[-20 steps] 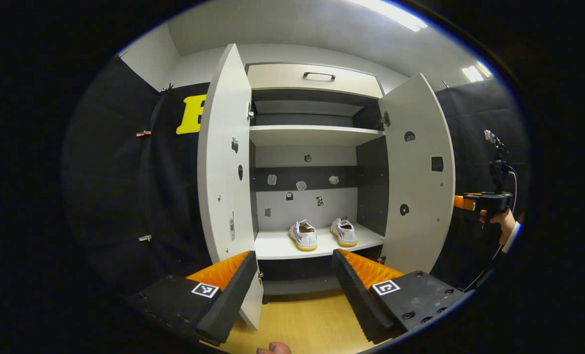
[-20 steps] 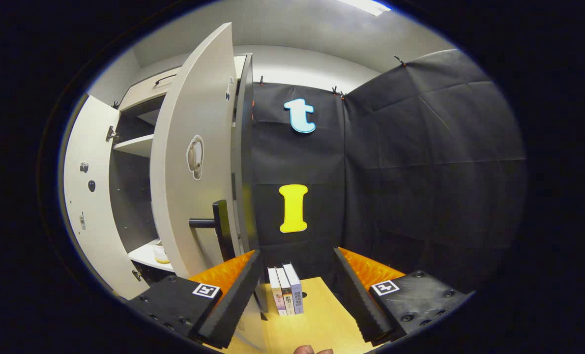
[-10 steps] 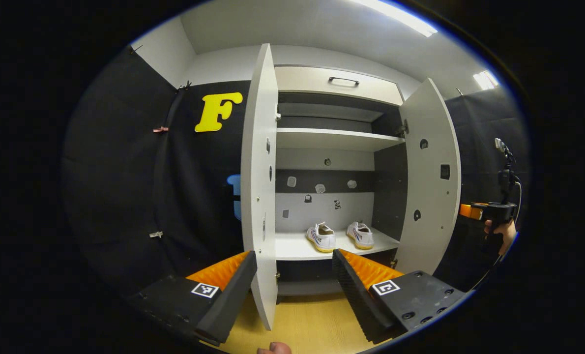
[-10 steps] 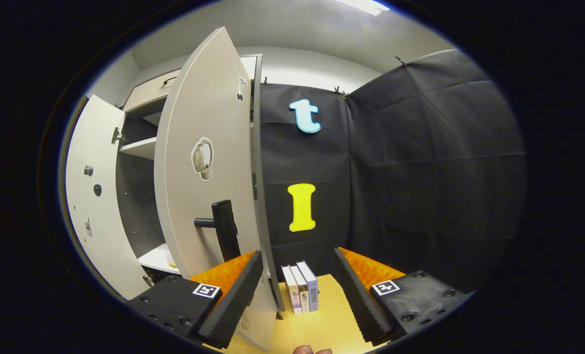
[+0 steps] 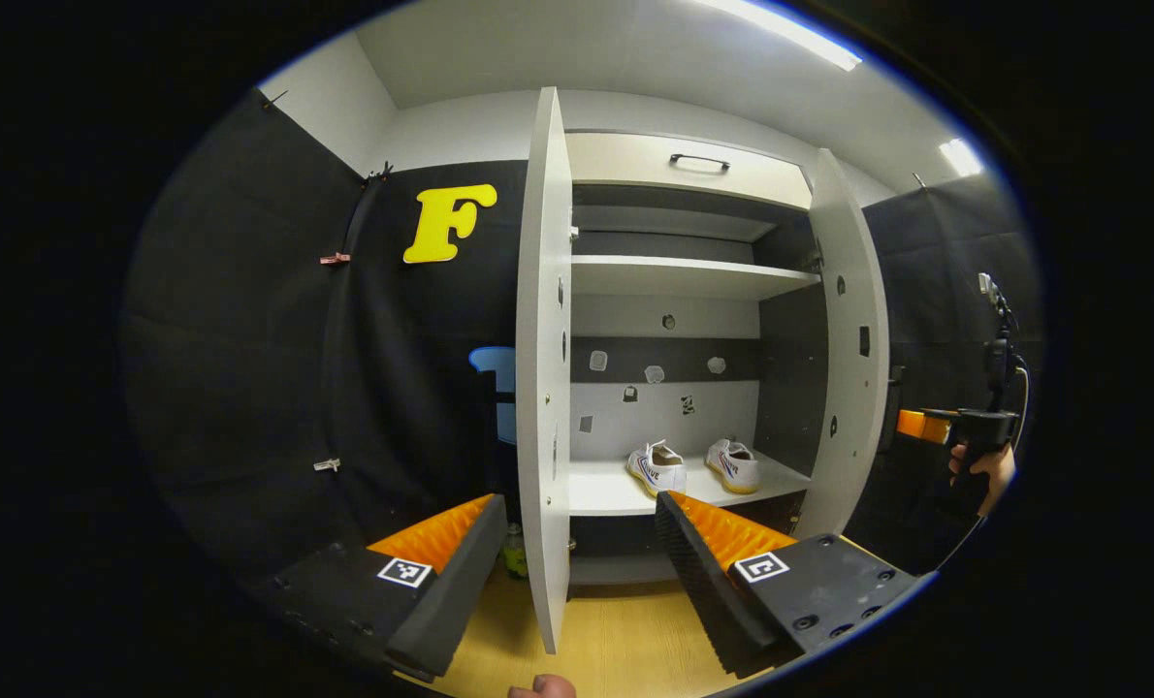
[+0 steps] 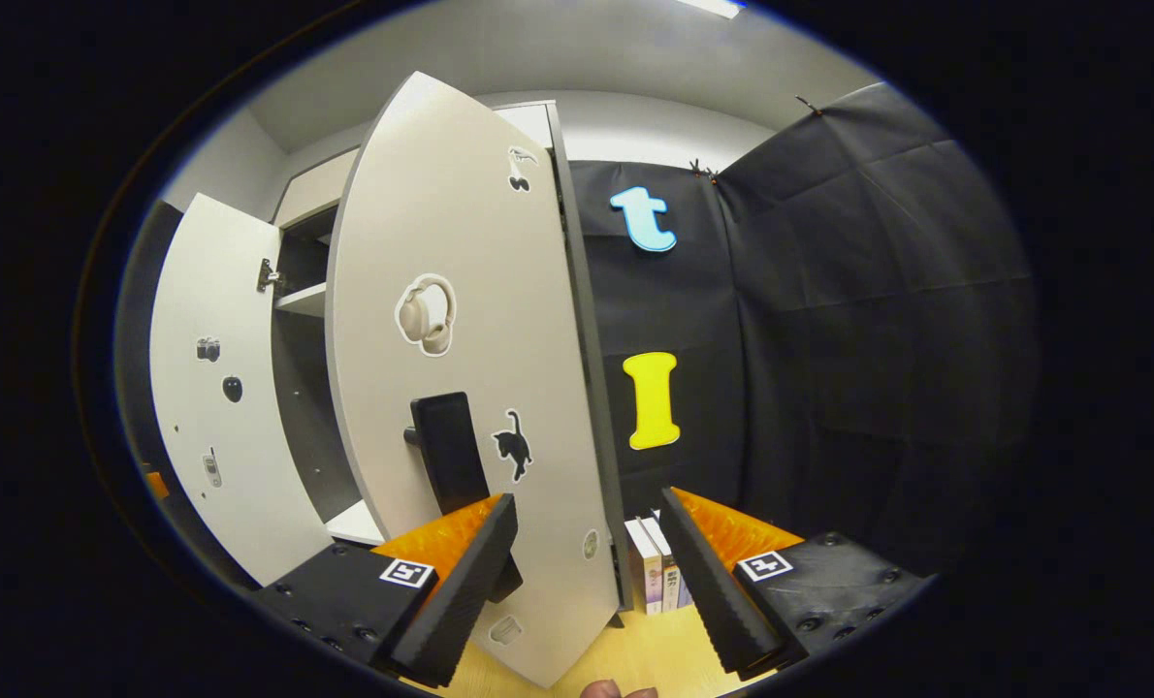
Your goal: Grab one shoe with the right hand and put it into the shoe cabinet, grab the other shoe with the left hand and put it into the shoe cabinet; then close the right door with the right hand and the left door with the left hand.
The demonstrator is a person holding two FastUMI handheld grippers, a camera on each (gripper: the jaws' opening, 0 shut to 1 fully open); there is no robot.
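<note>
Two white shoes, one beside the other, stand on the cabinet's lower shelf. In the left gripper view the left door appears edge-on, its front edge between the fingers of my open left gripper. The right door stands partly swung in, and the right gripper sits behind it in a hand. In the right gripper view the right door's outer face is close. Its black handle is just above the left finger of my open right gripper.
Three books stand on the wooden floor by the cabinet's right side. A small green bottle sits on the floor behind the left door. A drawer tops the cabinet. Black cloth walls enclose both sides.
The right door has swung inward with the right gripper following behind it. My left gripper has shifted left, so the left door now appears edge-on between its fingers.
</note>
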